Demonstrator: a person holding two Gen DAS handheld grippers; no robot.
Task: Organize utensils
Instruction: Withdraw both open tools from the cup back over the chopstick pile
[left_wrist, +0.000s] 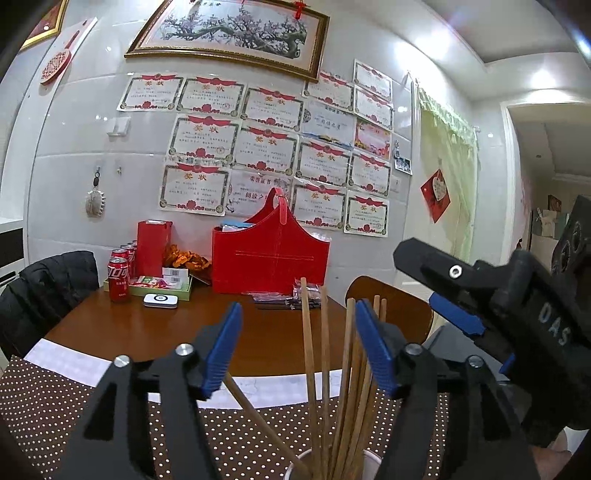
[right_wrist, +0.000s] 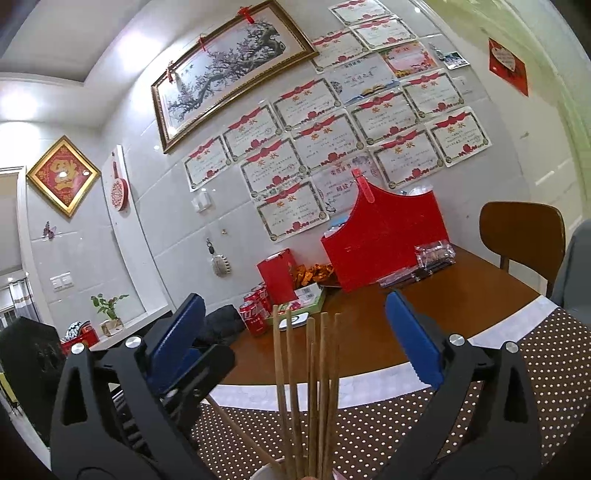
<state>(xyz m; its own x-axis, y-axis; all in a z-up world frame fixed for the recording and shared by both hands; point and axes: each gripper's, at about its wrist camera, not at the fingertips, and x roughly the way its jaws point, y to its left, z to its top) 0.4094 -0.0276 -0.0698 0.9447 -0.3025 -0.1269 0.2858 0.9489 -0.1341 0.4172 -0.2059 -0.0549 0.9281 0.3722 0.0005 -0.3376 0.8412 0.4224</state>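
Observation:
Several wooden chopsticks (left_wrist: 325, 373) stand upright in a white cup (left_wrist: 369, 459) at the bottom edge of the left wrist view. My left gripper (left_wrist: 297, 345) is open, its blue pads on either side of the bundle, not touching it. One chopstick (left_wrist: 258, 424) leans out to the left. In the right wrist view the same chopsticks (right_wrist: 308, 391) stand in the cup (right_wrist: 266, 470) between the open pads of my right gripper (right_wrist: 295, 339). The right gripper also shows at the right of the left wrist view (left_wrist: 443, 291).
A brown dotted cloth (left_wrist: 51, 406) covers the near table; the round wooden table (left_wrist: 155, 332) carries cola cans (left_wrist: 118, 278), a red basket (left_wrist: 269, 254), a green tray (left_wrist: 162, 290) and packets. Chairs stand at left (left_wrist: 40, 291) and right (right_wrist: 522, 236).

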